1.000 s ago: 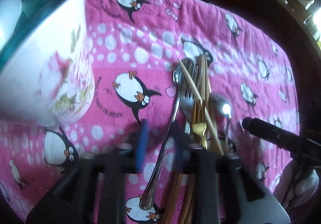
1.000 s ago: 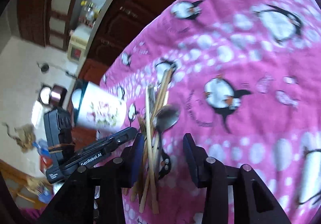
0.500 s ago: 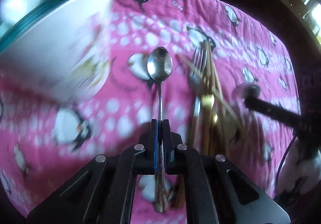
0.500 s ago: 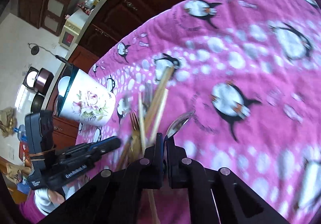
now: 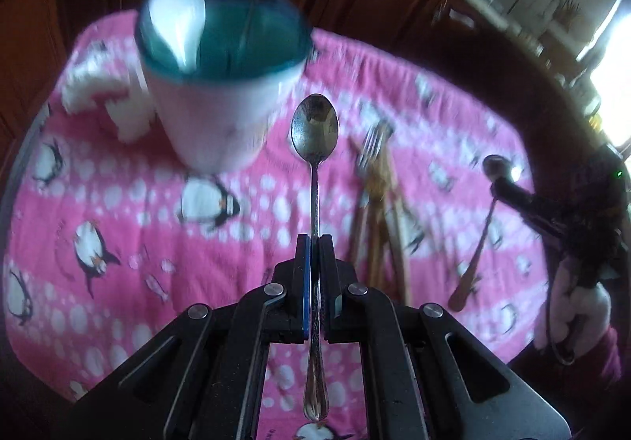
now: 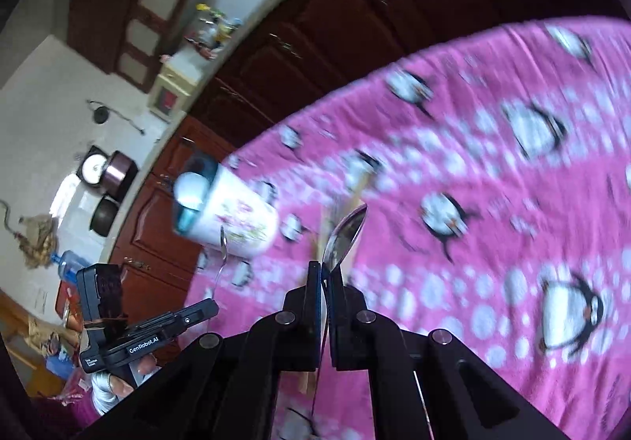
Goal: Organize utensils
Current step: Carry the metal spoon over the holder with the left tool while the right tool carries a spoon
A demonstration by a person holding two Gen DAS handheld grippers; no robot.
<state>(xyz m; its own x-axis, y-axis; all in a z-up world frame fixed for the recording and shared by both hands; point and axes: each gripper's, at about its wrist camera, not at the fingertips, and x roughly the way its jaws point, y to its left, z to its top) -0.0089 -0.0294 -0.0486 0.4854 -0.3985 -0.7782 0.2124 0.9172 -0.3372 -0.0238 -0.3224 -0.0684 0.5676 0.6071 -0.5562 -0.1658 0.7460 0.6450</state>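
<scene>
The left gripper (image 5: 314, 242) has its jaws clamped on a silver spoon (image 5: 315, 132), held above the pink penguin cloth (image 5: 118, 203) near the white cup (image 5: 221, 100). The right gripper (image 6: 325, 270) pinches a second spoon (image 6: 345, 236). Forks and chopsticks (image 5: 378, 203) lie piled between.

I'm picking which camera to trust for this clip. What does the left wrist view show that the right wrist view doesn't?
Only the left wrist view: the left gripper shut on a spoon, and the whole pile of utensils lying on the cloth.
Only the right wrist view: the right gripper shut on a second spoon.
Both: the flowered cup and the pink penguin cloth.
</scene>
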